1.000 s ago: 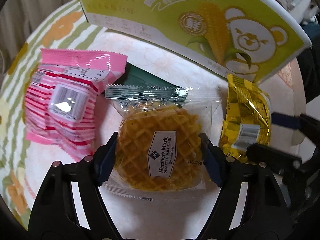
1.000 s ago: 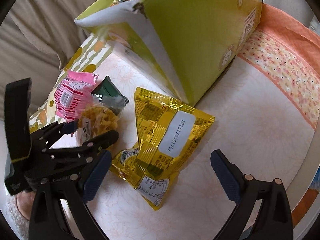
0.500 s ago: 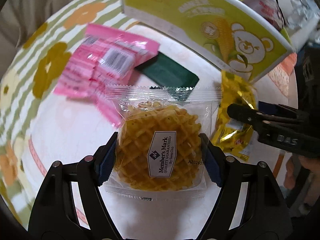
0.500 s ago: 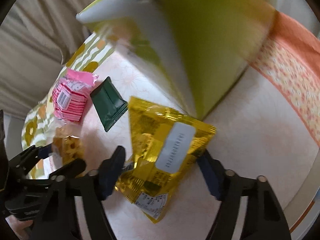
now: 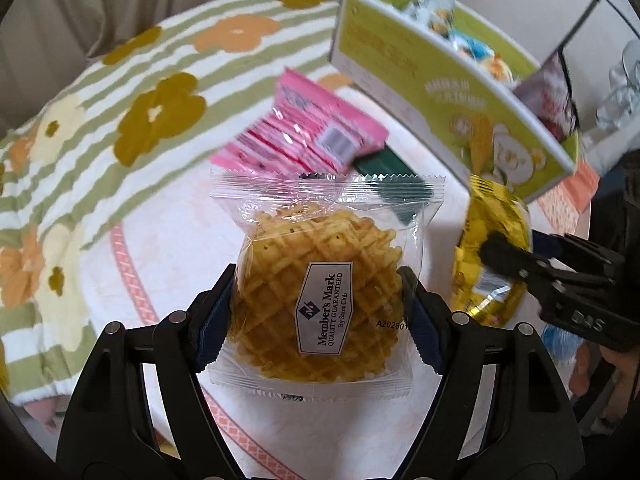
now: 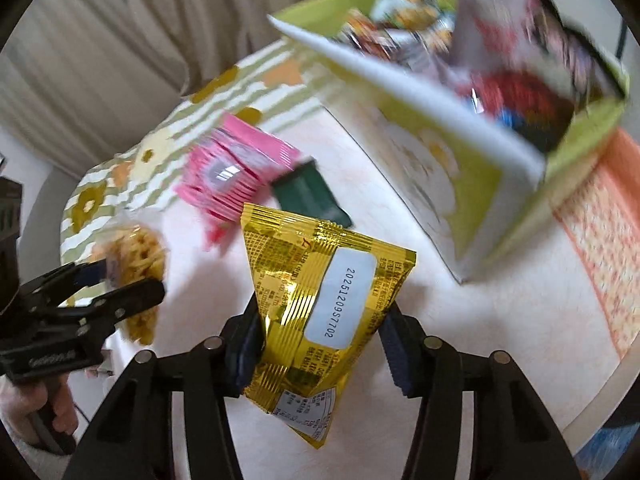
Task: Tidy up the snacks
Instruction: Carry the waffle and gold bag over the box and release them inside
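My left gripper [image 5: 318, 312] is shut on a clear-wrapped waffle cookie [image 5: 316, 292] and holds it above the table. My right gripper [image 6: 320, 344] is shut on a gold foil snack bag [image 6: 320, 300], lifted off the table; the bag also shows in the left wrist view [image 5: 494, 232]. A pink packet [image 5: 304, 136] and a dark green packet [image 5: 388, 168] lie on the table beyond. The green cardboard box [image 5: 460, 92] stands at the back right with several snacks inside; it also shows in the right wrist view [image 6: 448, 168].
The round table [image 5: 160, 248] has a pale floral cloth. A striped flower-pattern fabric [image 5: 120, 92] lies at the left and back. A beige curtain [image 6: 120, 40] hangs behind. The left gripper [image 6: 120, 292] with the waffle shows at the left of the right wrist view.
Both grippers have risen from the table. The right gripper closed on the gold bag and lifted it. The left gripper carries the waffle higher; the box's open top has come into view.
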A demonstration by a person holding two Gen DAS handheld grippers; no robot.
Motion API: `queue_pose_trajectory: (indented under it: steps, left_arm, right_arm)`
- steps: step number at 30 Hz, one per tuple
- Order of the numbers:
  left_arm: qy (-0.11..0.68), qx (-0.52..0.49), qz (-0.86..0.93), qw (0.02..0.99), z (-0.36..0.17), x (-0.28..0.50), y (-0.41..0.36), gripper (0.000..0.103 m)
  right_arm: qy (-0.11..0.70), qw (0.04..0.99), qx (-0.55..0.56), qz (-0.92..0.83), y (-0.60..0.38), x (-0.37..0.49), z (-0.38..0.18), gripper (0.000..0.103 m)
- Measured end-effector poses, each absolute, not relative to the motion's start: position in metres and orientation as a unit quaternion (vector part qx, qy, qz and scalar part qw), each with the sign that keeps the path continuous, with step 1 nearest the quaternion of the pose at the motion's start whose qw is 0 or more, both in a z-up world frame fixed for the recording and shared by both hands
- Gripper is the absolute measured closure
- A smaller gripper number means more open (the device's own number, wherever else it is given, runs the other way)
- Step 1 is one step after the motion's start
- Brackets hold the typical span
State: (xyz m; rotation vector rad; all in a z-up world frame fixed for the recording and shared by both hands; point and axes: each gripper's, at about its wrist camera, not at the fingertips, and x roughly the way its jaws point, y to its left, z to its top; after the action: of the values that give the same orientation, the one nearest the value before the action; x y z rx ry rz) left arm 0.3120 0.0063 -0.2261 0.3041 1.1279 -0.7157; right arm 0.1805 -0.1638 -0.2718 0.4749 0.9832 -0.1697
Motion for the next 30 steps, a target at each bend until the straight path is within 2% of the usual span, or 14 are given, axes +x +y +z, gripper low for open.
queue_pose_trajectory:
  steps: [8, 17, 24, 30]
  left_arm:
    - [0.476, 0.118, -0.329, 0.807, -0.164, 0.317, -0.006, 0.029]
    - [0.439, 0.098, -0.309, 0.838, -0.110, 0.314, -0.070, 0.029]
    - [0.438, 0.063, -0.285, 0.850, -0.097, 0.317, -0.142, 0.029]
    - [0.455, 0.039, -0.264, 0.850, -0.106, 0.324, -0.205, 0.029]
  right_arm:
    - [0.414, 0.888, 0.201, -0.022, -0.179, 0.178, -0.189, 0.054]
    - [0.378, 0.907, 0.182, 0.024, -0.269, 0.178, -0.126, 0.054]
    - [0.381, 0.909, 0.163, 0.045, -0.359, 0.191, -0.109, 0.054]
    - [0.407, 0.900, 0.147, 0.059, -0.421, 0.206, -0.120, 0.054]
